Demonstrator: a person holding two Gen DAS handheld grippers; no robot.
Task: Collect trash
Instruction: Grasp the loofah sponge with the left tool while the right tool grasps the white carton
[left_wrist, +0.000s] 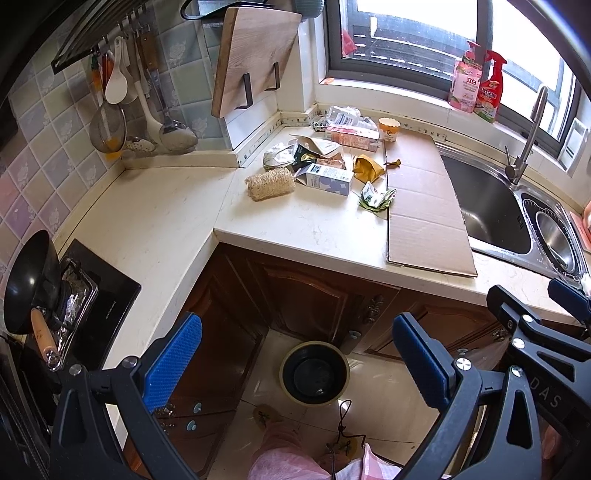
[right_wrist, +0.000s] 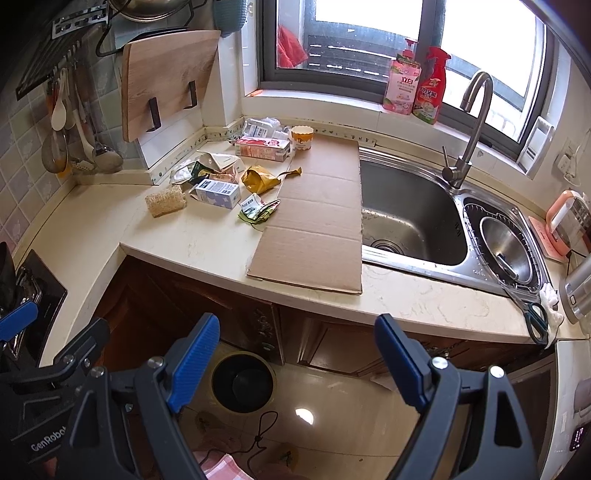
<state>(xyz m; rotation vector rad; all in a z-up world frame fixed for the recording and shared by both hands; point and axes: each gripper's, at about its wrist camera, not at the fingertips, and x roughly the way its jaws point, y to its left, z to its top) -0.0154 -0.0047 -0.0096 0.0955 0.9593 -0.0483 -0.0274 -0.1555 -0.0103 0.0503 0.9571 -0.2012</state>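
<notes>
Both grippers, left (left_wrist: 295, 363) & right (right_wrist: 295, 360), hang spread w/ nothing between the fingers, held back from the counter (right_wrist: 207, 247). Trash pile (right_wrist: 225, 177) sits in the corner beside cardboard (right_wrist: 317, 218); bin (right_wrist: 243, 380) waits on the floor below (prob. for drops).

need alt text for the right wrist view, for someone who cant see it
The right gripper, jaws open and empty, is held in front of a kitchen counter where cartons and wrappers lie beside a flat cardboard sheet, left of a steel sink. A dark bin stands on the floor below, and the left gripper shows at the left edge.
</notes>
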